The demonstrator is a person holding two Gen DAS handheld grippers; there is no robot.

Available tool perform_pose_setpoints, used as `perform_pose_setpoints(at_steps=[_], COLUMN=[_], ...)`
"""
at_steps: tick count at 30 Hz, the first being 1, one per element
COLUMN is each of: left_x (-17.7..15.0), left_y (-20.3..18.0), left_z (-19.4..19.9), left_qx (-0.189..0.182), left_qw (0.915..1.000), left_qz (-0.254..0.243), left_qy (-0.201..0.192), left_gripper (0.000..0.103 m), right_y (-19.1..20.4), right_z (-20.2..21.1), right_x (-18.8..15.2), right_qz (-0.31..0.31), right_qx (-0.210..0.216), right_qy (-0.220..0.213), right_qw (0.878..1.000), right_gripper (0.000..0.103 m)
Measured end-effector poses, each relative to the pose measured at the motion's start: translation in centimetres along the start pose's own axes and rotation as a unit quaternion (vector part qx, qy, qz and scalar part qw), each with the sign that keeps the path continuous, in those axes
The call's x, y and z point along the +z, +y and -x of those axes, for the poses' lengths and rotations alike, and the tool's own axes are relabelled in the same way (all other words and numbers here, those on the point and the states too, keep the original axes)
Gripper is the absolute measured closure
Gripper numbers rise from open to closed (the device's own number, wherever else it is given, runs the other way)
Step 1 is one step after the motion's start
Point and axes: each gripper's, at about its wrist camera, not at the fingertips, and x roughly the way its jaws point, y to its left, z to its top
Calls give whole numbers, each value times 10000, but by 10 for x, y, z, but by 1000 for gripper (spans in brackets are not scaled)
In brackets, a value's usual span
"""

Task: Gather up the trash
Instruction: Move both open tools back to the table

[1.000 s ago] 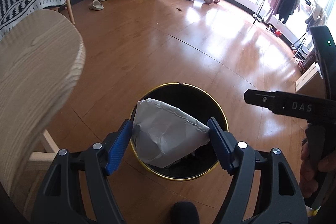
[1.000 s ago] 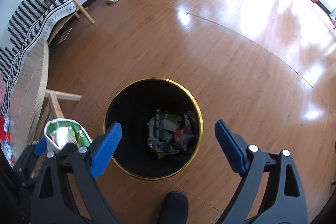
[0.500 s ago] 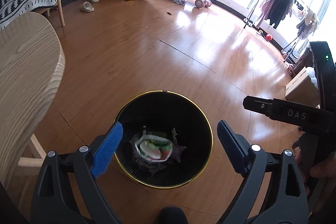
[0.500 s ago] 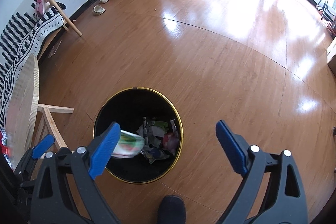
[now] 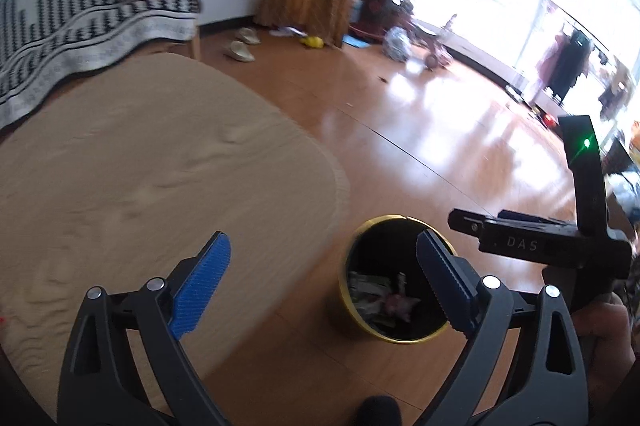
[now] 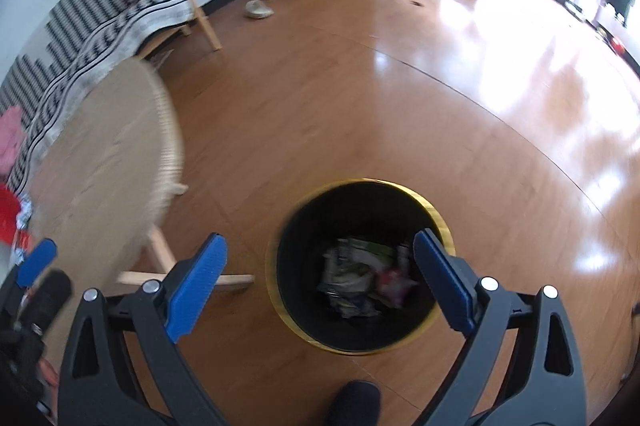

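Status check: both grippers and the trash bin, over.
Left gripper empty, jaws wide. Right gripper open, empty. Trash bin on floor, wrappers inside. Wooden table beside it; nothing blocking.

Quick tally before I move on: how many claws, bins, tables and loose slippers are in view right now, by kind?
Claws: 2, the left claw and the right claw, both open and empty.
Bins: 1, the black bin with a gold rim, trash inside.
Tables: 1, the wooden table.
Slippers: 2, the slippers by the wall.
Total: 6
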Motion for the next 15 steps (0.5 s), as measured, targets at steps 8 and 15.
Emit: perform_pose_setpoints(at_steps=[8,15], left_x=[-4,-42], left_y=[176,334], left_z=[92,155], left_qx=[1219,2421], left_qw=[9852,9471], left_qz=[1070,2032], left_qy=[-547,-561], left_gripper=[12,12], right_y=[166,317], right_z=[-12,-24], right_x=[-1,-34], right_qz=[1070,1964], right_qx=[602,1347], right_qy=[72,340], right_qw=[9924,9706], right_gripper=[12,12])
